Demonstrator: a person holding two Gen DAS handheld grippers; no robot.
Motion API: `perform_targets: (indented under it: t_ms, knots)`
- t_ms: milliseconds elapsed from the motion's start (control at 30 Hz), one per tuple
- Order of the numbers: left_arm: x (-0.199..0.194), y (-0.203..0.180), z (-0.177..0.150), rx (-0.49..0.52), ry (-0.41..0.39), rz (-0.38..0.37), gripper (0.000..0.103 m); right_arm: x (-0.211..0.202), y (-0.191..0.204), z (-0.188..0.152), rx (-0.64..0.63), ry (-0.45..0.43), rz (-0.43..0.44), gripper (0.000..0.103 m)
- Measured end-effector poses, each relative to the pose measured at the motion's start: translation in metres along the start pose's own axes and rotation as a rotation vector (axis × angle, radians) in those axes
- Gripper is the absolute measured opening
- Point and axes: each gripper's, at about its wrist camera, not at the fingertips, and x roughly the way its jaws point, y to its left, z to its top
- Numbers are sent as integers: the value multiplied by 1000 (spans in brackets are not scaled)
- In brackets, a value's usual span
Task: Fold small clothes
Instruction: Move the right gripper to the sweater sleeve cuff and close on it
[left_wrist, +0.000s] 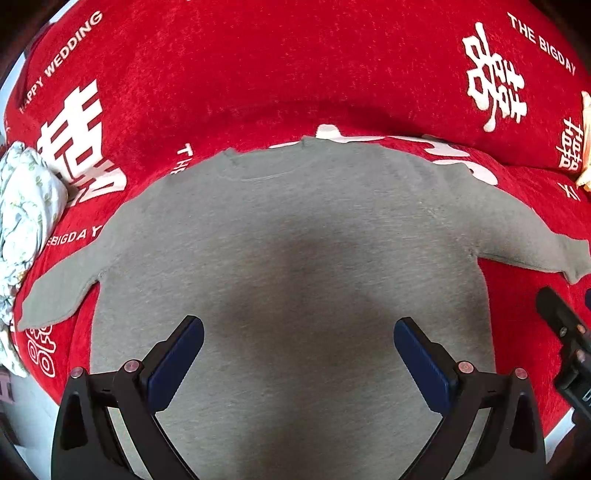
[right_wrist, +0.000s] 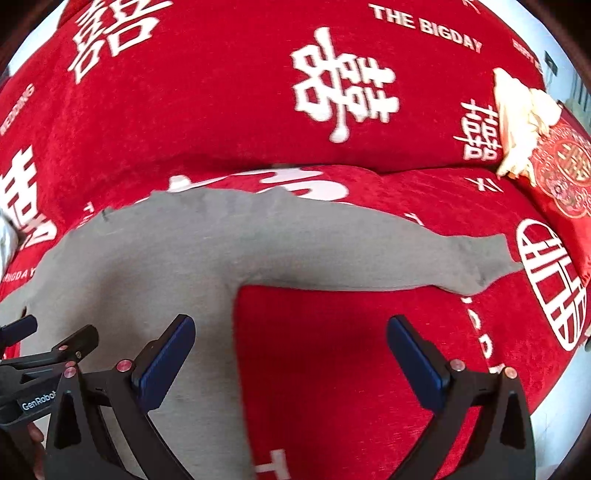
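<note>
With the red cover (left_wrist: 295, 66) under everything, gray shirt (left_wrist: 295, 240) lies flat, sleeves along 9–3. Right sleeve (right_wrist: 388, 254) sits at 12 of right gripper (right_wrist: 291, 350), the nearer one. Left gripper (left_wrist: 299, 354) over the body. Both spread, empty.

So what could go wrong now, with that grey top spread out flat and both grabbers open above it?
The grey top lies on a plush red cover; a pinch might grab both layers. The right gripper sits over bare cover beside the hem, so closing here could miss the cloth. The left gripper hangs mid-body, away from any edge, so a grab there may bunch the fabric.
</note>
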Motion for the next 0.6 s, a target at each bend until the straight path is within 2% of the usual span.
perform_targets:
  t_ms: [600]
  knots:
    - [7,-74,17,86,-5,-17,103,20,-95,3,131,18,-84,103]
